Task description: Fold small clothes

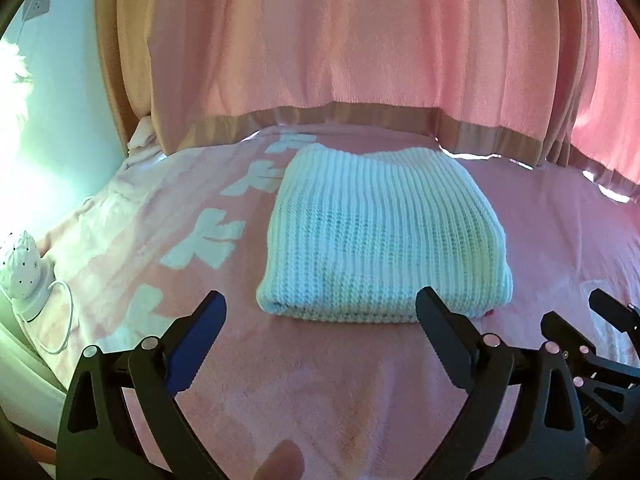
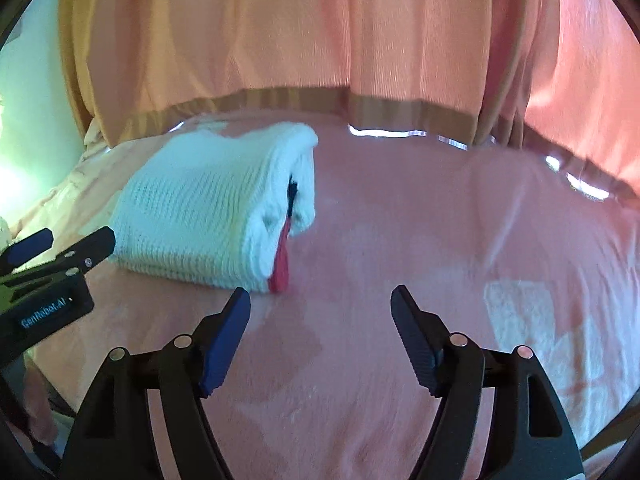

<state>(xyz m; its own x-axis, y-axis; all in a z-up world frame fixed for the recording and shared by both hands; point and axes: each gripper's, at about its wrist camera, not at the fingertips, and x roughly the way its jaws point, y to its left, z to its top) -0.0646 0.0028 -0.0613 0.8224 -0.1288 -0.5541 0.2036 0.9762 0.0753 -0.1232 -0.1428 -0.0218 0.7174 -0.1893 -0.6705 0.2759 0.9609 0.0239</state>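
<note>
The white knitted garment [image 1: 380,236] is laid folded on the pink bed cover [image 1: 320,380]. The left gripper [image 1: 320,320] and right gripper [image 2: 320,312] are held spread apart, nothing pinched.

A pink blanket [image 1: 540,240] with white bow patterns covers the bed. Pink curtains [image 1: 340,40] with a tan hem band hang behind it; daylight shows in the gap under the hem. A pale wall [image 1: 60,80] stands at left, brightly lit. A white dotted lamp [image 1: 22,264] sits beside the bed.
</note>
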